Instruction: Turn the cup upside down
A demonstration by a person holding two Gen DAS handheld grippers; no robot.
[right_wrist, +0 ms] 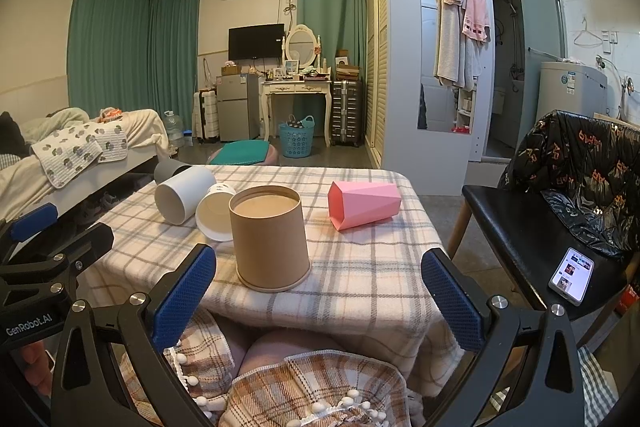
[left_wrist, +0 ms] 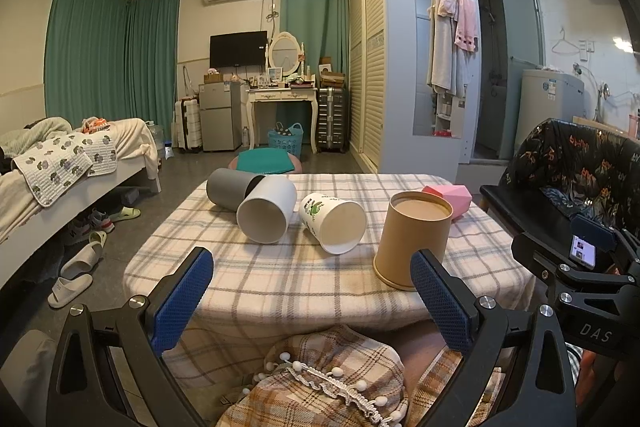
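Currently, left wrist view: left gripper (left_wrist: 312, 301) spread wide, holding nothing, short of the table (left_wrist: 256, 291). Brown cup (left_wrist: 414, 239) stands inverted, wide rim down, near the front edge; white cup (left_wrist: 266, 213) and printed cup (left_wrist: 334, 227) lie on their sides.

Right wrist view: right gripper (right_wrist: 318, 301) also released, brown cup (right_wrist: 270, 237) just ahead. Pink cup (right_wrist: 362, 203) lies sideways. Judgement: next, grip a lying cup mid-wall, rotate mouth down, set flat.
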